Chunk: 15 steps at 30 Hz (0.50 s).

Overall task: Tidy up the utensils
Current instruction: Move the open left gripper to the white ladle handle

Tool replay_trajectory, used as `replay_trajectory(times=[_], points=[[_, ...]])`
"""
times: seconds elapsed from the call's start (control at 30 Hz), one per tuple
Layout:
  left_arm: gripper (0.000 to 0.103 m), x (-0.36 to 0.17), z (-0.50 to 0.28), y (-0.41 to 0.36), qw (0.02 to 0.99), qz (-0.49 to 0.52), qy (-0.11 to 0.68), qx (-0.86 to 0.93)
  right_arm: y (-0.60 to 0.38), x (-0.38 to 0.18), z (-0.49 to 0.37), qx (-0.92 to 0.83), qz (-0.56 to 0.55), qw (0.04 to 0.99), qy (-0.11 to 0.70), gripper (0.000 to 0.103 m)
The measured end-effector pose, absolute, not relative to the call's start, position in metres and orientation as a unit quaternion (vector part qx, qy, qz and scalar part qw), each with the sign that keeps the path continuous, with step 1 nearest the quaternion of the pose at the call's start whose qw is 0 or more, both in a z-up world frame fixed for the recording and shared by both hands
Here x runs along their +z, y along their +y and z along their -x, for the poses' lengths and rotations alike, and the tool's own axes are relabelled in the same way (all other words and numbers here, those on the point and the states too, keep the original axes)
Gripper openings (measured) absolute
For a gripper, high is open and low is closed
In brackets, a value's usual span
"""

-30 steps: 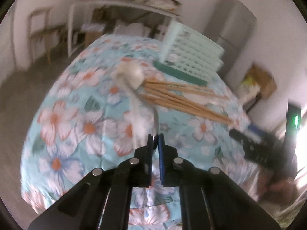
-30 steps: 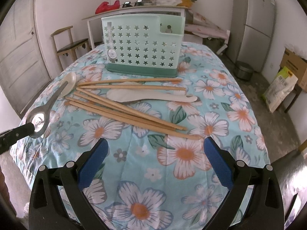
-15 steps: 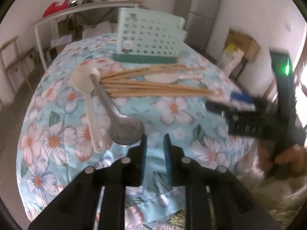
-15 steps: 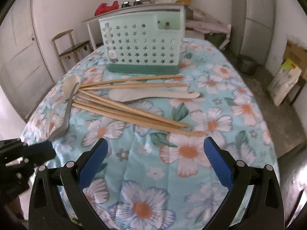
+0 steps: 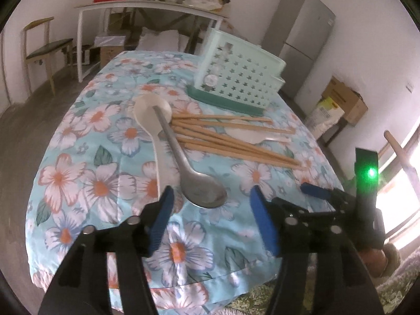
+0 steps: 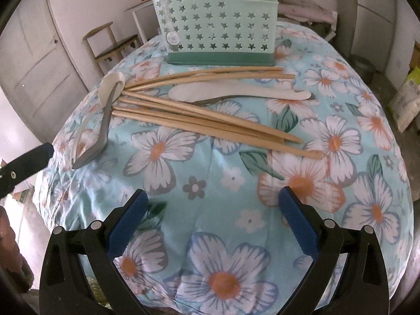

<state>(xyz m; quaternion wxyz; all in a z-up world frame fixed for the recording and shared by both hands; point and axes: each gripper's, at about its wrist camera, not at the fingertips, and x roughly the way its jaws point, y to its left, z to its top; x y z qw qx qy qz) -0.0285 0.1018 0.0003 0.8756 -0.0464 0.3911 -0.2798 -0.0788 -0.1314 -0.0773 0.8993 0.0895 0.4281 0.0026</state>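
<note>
Left wrist: metal spoon [image 5: 194,173] near tablecloth edge [image 5: 183,286].

Left gripper [image 5: 211,210] had just been opening — jaws apart, nothing between them (tilted down); right gripper [image 6: 211,215] wide open, empty.

Second metal spoon [image 6: 210,101] mostly hidden under white spatula [image 6: 236,92], caddy [image 6: 218,21] interior unseen, left gripper [image 6: 23,162] cut off by frame edge

Floral tablecloth [image 5: 86,181], wooden chair [image 5: 42,50] by the wall, grey fridge [image 5: 302,42], cluttered white side table [image 5: 147,8], cardboard box [image 5: 344,99], white door [image 6: 39,78].
</note>
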Motion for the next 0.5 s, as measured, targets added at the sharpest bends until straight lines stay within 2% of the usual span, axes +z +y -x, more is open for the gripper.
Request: replay_trajectory(times=[0.37, 0.5], points=[[0.097, 0.005, 0.009, 0.127, 0.887, 0.064, 0.400, -0.221, -0.128, -0.082, 0.077, -0.005, -0.069, 0.899, 0.432, 0.095], [0.097, 0.008, 0.003, 0.135, 0.887, 0.079, 0.399, -0.218, -0.127, -0.082, 0.078, -0.006, -0.063, 0.899, 0.432, 0.095]])
